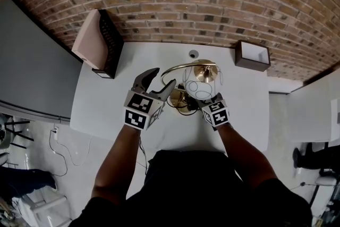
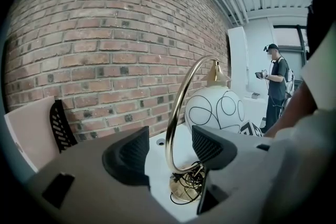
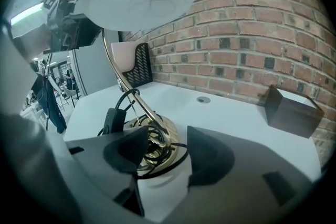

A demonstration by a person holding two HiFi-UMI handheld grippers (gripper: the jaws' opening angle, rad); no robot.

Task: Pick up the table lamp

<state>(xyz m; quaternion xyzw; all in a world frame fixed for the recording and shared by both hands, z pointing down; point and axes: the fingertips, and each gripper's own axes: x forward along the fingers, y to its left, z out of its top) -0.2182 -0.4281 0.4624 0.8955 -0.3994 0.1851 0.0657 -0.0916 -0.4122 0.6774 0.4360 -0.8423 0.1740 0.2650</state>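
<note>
The table lamp stands mid-table: a brass arc arm (image 1: 180, 67), a white globe shade (image 1: 200, 89) with black line drawing, and a round brass base (image 1: 183, 104) wound with black cord. My left gripper (image 1: 162, 78) is open, and the arc arm (image 2: 173, 128) rises between its two jaws without touching either pad. My right gripper (image 1: 201, 103) sits low at the lamp's right, under the shade. In the right gripper view the rim of the base (image 3: 157, 147) and a loop of cord lie between its jaws, and a gap still shows at the right pad.
A dark brown open box (image 1: 253, 55) stands at the table's back right. A pink board in a black lattice holder (image 1: 101, 42) stands at the back left. A cable hole (image 1: 193, 53) lies behind the lamp. The brick wall is close behind. A person (image 2: 275, 86) stands far off.
</note>
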